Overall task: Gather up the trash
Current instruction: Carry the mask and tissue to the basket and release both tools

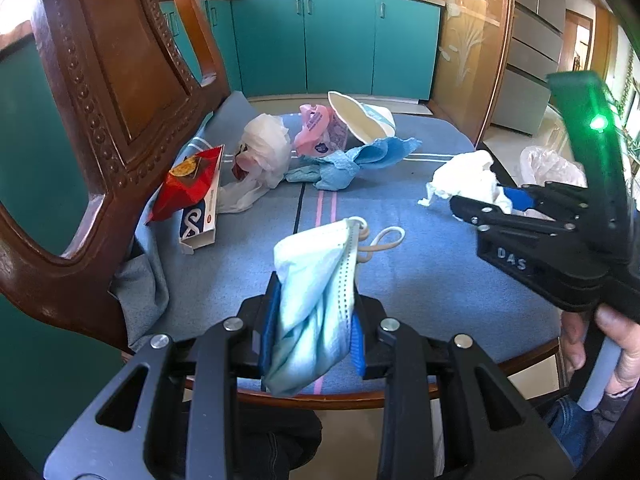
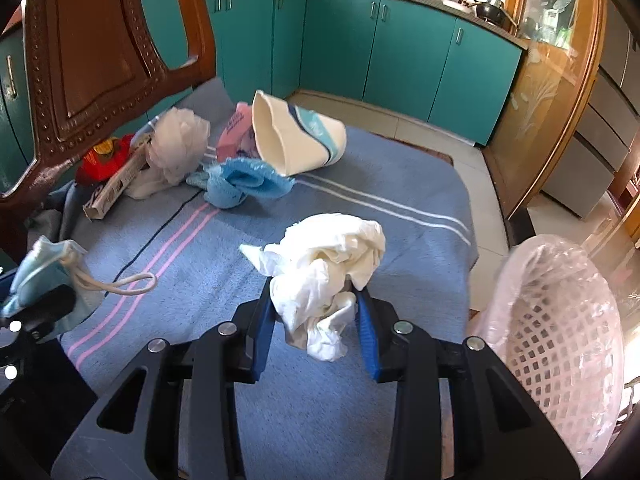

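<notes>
Right gripper (image 2: 316,320): its blue pads sit either side of the crumpled white tissue (image 2: 328,268); the left pad looks to touch the wad, the right pad shows a sliver of gap, so the grip reads as loose rather than firm.
Left gripper (image 1: 314,320): pressed onto a folded blue face mask (image 1: 316,292), held clear of the blue cloth (image 1: 420,280) on the chair seat.
Landmark: the pink mesh trash basket (image 2: 560,360), lined with clear plastic, stands on the floor just off the right side of the seat.
Tissue place: the nearest piece of trash to the basket, just left of its rim.
Mask place: farther left of the basket, over the near part of the seat.
Remaining trash: a paper cup (image 2: 296,136), blue rag (image 2: 240,184), pink wrapper (image 2: 234,128), white plastic bag (image 2: 176,148), red packet (image 2: 104,160) and a carton (image 2: 116,188), all well apart from the basket at the far left of the seat by the chair back (image 2: 92,60).
Biggest risk: the tissue is soft and only its lower tail is between the pads; it may slip out on the way across and land on the floor short of the basket.
Next risk: the basket looks light, with a loose liner; a bump from either gripper could tip it.
Smaller risk: the mask's ear loop (image 1: 384,240) dangles and could snag on the cloth.
</notes>
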Available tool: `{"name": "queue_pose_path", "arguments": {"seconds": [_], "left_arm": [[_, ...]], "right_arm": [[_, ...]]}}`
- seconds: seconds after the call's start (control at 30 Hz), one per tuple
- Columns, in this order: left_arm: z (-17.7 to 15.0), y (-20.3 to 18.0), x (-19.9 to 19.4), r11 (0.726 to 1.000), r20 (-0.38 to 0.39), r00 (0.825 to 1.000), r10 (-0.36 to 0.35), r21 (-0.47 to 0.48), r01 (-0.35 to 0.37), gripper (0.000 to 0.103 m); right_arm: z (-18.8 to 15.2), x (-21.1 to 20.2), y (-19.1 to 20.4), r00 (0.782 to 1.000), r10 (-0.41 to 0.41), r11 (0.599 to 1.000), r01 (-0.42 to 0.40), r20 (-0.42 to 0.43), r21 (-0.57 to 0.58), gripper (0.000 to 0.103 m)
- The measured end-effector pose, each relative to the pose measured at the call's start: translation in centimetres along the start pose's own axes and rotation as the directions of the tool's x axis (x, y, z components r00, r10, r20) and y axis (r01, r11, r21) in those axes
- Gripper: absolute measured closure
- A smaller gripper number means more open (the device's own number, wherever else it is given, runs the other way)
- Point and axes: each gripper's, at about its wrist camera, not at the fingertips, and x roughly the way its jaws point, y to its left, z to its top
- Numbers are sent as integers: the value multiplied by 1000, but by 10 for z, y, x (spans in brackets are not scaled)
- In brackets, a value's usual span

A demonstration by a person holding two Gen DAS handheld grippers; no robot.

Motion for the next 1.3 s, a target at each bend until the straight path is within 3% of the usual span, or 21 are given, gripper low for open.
{"name": "queue_pose_path", "arguments": {"seconds": [0.27,0.6,0.87,1.1,1.3], "left_arm": [[11,-27,-17,998,53,998,-23,54,20,72],[34,-106,-19,973,84,984,-157,182,140,72],[49,-190,-7,921,61,958,-279,298,249,72],[51,-245,6,879,16,939,-343,358,315,72],[49,-269,24,863,-34,930,-366,363,353,72]], "right_arm": [[-2,-37,-22,998,-13,998,9,68,60,66],[-18,-98,-97,979,-125,973,88,164,215,66],[-45,-134,-167,936,-311,906,240,165,347,66],[-68,-141,-209,931,-343,856,254,126,450,66],[-74,-137,-218,932,-349,840,265,97,474,66]]}}
